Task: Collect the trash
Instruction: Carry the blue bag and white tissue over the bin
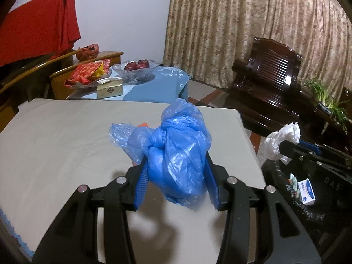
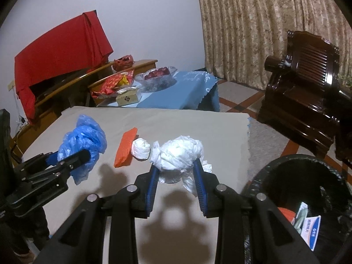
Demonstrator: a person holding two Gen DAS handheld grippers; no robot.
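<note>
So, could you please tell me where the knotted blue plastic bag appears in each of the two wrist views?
Left wrist: blue plastic bag centre frame, clamped in the left gripper.
Right wrist: blue plastic bag at left, above the grey table.
Shared landmark: glass fruit bowl on the blue tablecloth.

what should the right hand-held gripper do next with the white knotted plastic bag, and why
Probably swing the right hand-held gripper over the black-lined trash bin at its right and let go. It is shut on the white knotted plastic bag, the bag is off the grey table, and the bin already holds trash.
</note>
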